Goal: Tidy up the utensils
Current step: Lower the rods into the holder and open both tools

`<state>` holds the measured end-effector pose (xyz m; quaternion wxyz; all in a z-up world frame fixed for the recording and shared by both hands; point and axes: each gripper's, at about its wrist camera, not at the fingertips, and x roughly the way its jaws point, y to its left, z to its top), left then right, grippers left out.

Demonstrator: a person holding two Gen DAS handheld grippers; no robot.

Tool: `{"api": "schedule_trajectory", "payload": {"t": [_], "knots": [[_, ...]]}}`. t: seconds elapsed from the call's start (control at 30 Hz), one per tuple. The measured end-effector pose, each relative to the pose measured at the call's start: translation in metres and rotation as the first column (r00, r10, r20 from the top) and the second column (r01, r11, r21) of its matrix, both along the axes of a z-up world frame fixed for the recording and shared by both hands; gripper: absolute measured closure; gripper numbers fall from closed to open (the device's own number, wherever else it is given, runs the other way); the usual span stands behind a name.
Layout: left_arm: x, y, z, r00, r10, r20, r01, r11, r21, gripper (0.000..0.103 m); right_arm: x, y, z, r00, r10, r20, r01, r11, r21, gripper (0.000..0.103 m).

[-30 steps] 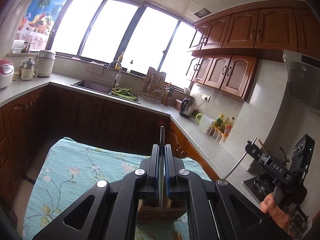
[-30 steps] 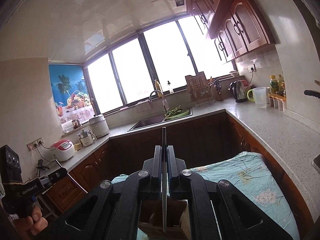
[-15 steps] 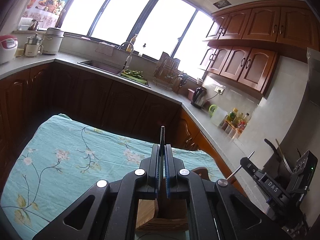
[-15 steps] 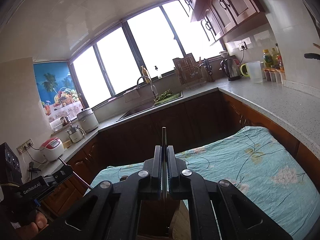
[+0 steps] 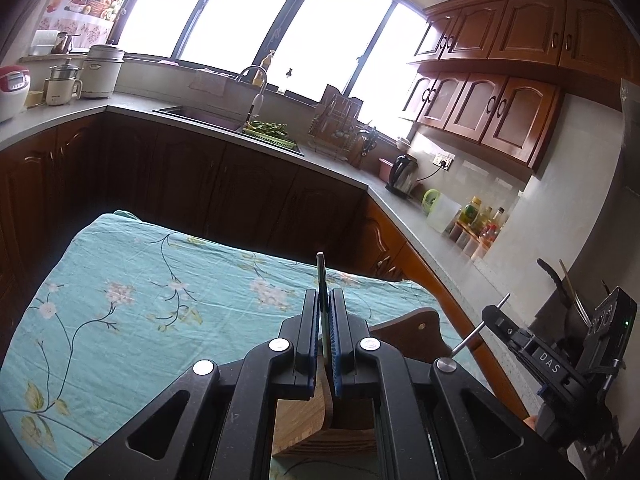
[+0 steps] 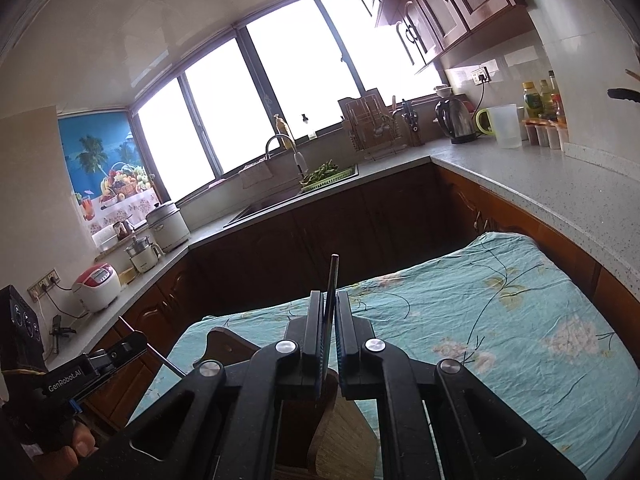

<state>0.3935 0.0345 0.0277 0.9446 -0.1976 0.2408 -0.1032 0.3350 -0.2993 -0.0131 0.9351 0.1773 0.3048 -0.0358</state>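
Both grippers clamped thin utensils w/ long axes roughly upright: left gripper (image 5: 325, 322) and its utensil (image 5: 321, 280), right gripper (image 6: 329, 330) and its utensil (image 6: 333, 280), each directly above the near wooden holder (image 5: 320, 424) on the cloth-covered surface (image 5: 140, 300).

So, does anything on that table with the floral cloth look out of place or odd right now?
Nothing stands out. The left gripper and right gripper each pinch a thin upright utensil above the wooden holder, and the floral cloth shows only creases, no spill.
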Motion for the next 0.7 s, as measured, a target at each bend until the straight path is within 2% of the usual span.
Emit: {"api": "schedule_trajectory", "payload": {"t": [0.13,0.2,0.27,0.4,0.43,0.47,0.5,0.53,0.57,0.63,0.67,0.7], "knots": [[-0.002,0.001,0.001,1.000,-0.002,-0.007,0.002,1.000,0.010,0.099,0.001,-0.003,-0.001,1.000,0.002,-0.008,-0.001,1.000,0.013,0.097],[-0.004,0.000,0.001,1.000,0.003,-0.015,-0.002,1.000,0.021,0.094,0.002,-0.004,-0.002,1.000,0.005,-0.013,-0.005,1.000,0.016,0.096],[-0.005,-0.001,0.001,1.000,0.005,-0.020,-0.005,1.000,0.026,0.084,0.002,-0.003,-0.003,1.000,0.008,-0.019,-0.008,1.000,0.021,0.093],[-0.007,-0.002,0.003,0.999,0.010,-0.030,-0.009,0.999,0.033,0.075,0.001,-0.004,-0.004,1.000,0.008,-0.027,-0.007,0.999,0.038,0.092],[-0.007,-0.001,0.004,0.999,0.014,-0.036,-0.013,0.999,0.032,0.066,0.000,-0.005,-0.003,1.000,0.006,-0.029,-0.004,0.999,0.042,0.086],[-0.011,0.001,0.005,0.999,0.017,-0.033,-0.016,0.999,0.027,0.059,-0.002,-0.006,-0.001,1.000,0.004,-0.027,-0.002,0.999,0.049,0.070],[-0.016,0.003,0.005,0.999,0.021,-0.027,-0.020,0.999,0.025,0.057,-0.004,-0.008,0.001,1.000,0.002,-0.019,-0.001,0.998,0.057,0.059],[-0.020,0.004,0.006,0.999,0.027,-0.026,-0.026,0.999,0.028,0.052,-0.008,-0.009,0.004,1.000,-0.003,-0.007,0.004,0.998,0.061,0.041],[-0.024,0.006,0.007,0.999,0.033,-0.027,-0.032,0.999,0.032,0.046,-0.013,-0.009,0.008,1.000,-0.011,0.006,0.010,0.998,0.061,0.033],[-0.035,0.009,0.008,0.999,0.046,-0.026,-0.045,0.998,0.040,0.039,-0.023,-0.012,0.016,1.000,-0.016,0.026,0.014,0.997,0.071,0.028],[-0.042,0.009,0.009,0.998,0.055,-0.028,-0.053,0.998,0.042,0.033,-0.027,-0.012,0.020,0.999,-0.014,0.034,0.011,0.997,0.081,0.018],[-0.048,0.011,0.010,0.997,0.064,-0.031,-0.063,0.997,0.041,0.029,-0.033,-0.013,0.024,0.999,-0.013,0.044,0.009,0.996,0.091,0.013]]}}
